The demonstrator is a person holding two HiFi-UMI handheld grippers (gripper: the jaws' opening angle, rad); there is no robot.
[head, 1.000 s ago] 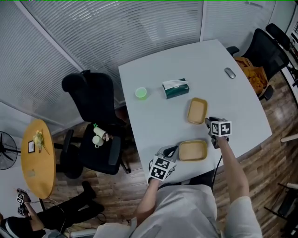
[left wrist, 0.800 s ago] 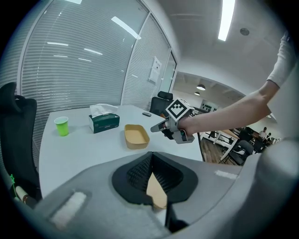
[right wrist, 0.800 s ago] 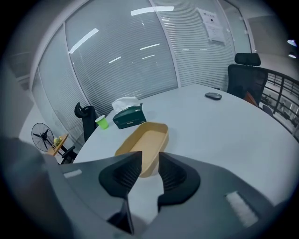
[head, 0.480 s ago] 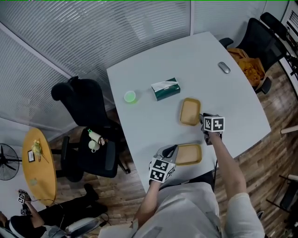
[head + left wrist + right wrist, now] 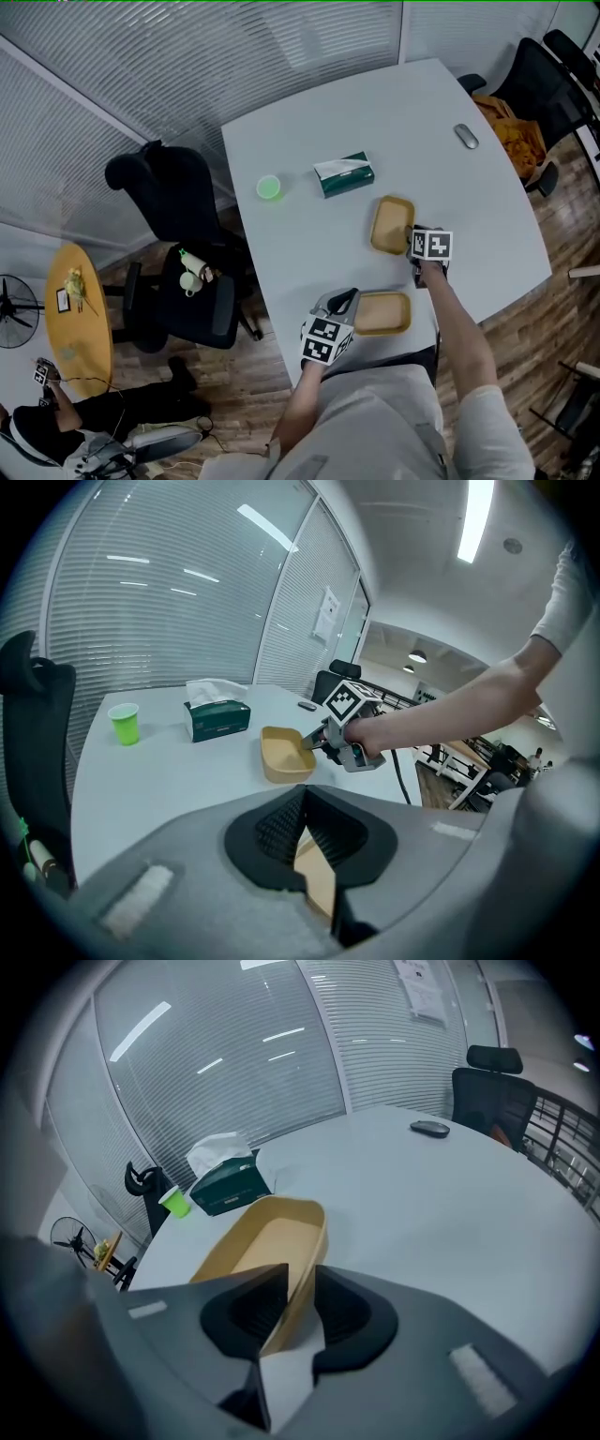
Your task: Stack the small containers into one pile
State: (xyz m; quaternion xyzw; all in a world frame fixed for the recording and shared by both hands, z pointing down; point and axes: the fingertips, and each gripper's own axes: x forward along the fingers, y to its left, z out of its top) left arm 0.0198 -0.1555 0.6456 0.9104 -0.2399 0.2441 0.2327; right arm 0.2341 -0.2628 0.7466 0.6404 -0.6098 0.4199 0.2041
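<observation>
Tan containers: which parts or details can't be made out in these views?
- Near container: left gripper view shows only a wall sliver; the left gripper hides the rest.
- Far container: the right gripper has just been closing its jaws round the wall; pad contact unclear in right gripper view.

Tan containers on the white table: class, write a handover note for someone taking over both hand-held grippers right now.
Left hand-held gripper: shut on the near container's edge.
Right hand-held gripper: jaws have just been closing around the far container's wall, and it does not look pinched yet.
Both containers sit apart on the table.
Done: nothing stacked.
Left: finish the grip, lift the far container, and nest it with the near one.
</observation>
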